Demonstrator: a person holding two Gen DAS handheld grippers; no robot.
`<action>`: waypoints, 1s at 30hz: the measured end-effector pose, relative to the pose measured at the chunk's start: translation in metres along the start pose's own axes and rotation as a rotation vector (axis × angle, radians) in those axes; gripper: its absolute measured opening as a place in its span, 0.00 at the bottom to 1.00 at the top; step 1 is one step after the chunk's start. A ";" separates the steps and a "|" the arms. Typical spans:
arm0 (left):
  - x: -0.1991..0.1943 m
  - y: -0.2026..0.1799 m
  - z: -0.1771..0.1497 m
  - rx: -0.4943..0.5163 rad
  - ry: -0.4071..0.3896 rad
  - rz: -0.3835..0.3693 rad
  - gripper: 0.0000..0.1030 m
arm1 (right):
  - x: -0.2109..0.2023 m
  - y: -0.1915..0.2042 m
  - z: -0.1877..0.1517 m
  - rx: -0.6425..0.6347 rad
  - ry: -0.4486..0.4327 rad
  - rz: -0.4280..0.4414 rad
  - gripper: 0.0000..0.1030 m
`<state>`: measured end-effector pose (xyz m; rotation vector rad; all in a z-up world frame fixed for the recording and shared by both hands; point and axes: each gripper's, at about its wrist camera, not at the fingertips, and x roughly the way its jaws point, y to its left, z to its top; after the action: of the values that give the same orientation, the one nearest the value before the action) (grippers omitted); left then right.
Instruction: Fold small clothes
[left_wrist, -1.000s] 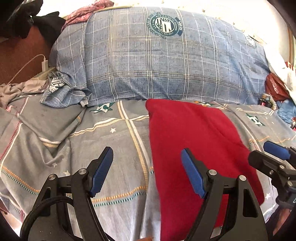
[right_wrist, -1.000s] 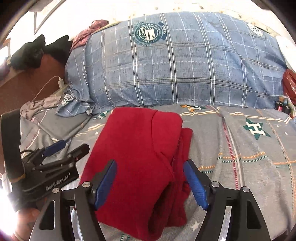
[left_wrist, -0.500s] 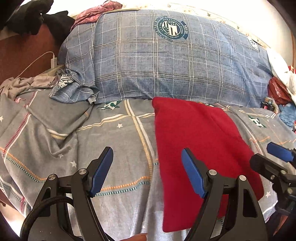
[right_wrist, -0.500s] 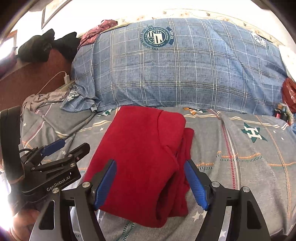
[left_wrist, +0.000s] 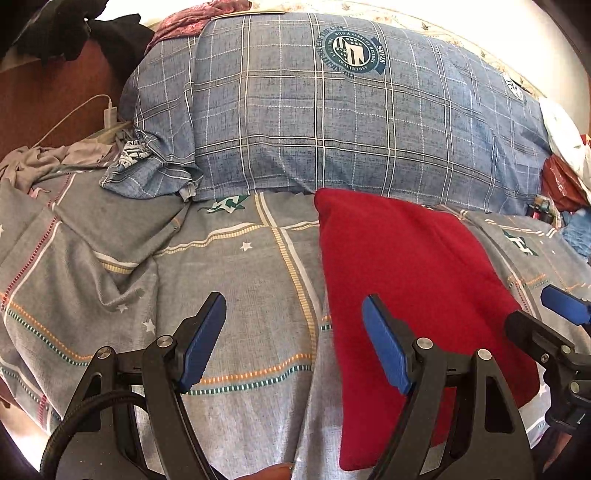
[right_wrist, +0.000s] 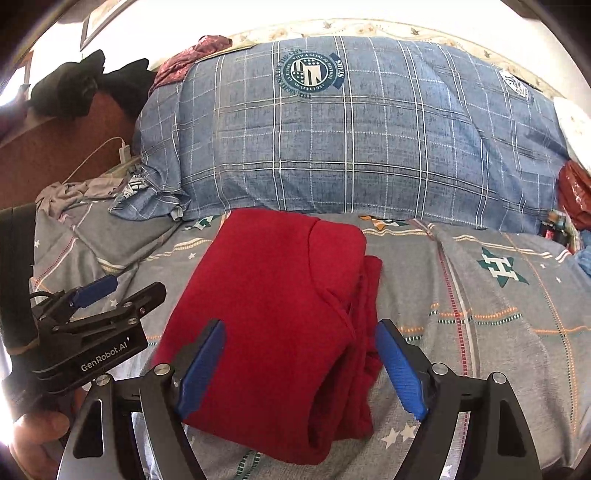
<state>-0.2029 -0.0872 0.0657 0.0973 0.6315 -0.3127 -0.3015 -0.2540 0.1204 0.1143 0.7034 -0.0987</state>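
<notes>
A red garment (right_wrist: 273, 314) lies folded into a long rectangle on the grey bed sheet (right_wrist: 498, 332); it also shows in the left wrist view (left_wrist: 402, 273). My right gripper (right_wrist: 301, 369) is open and empty, hovering over the near end of the garment. My left gripper (left_wrist: 295, 343) is open and empty, over the sheet beside the garment's left edge. The left gripper also shows in the right wrist view (right_wrist: 107, 295), left of the garment. The right gripper's tips show in the left wrist view (left_wrist: 546, 314).
A big blue plaid pillow (left_wrist: 351, 122) lies right behind the garment. Crumpled grey cloth (left_wrist: 44, 162) and a white charger cable (left_wrist: 107, 107) sit at the back left. Red and white bags (left_wrist: 565, 173) lie at the far right. The sheet is rumpled at left.
Both grippers have drawn back and up from the garment, so more of its near end shows. Both stay open. The garment has not moved.
</notes>
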 end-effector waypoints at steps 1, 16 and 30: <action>0.000 0.000 0.000 0.002 0.000 0.002 0.75 | 0.001 -0.001 0.000 0.000 0.002 0.003 0.78; 0.008 -0.008 -0.001 0.027 0.010 0.016 0.75 | 0.012 -0.004 -0.003 0.019 0.025 0.015 0.78; 0.011 -0.010 0.001 0.026 0.020 -0.011 0.75 | 0.017 -0.006 -0.003 0.029 0.036 0.013 0.78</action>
<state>-0.1972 -0.0997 0.0601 0.1221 0.6476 -0.3306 -0.2915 -0.2608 0.1065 0.1485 0.7374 -0.0944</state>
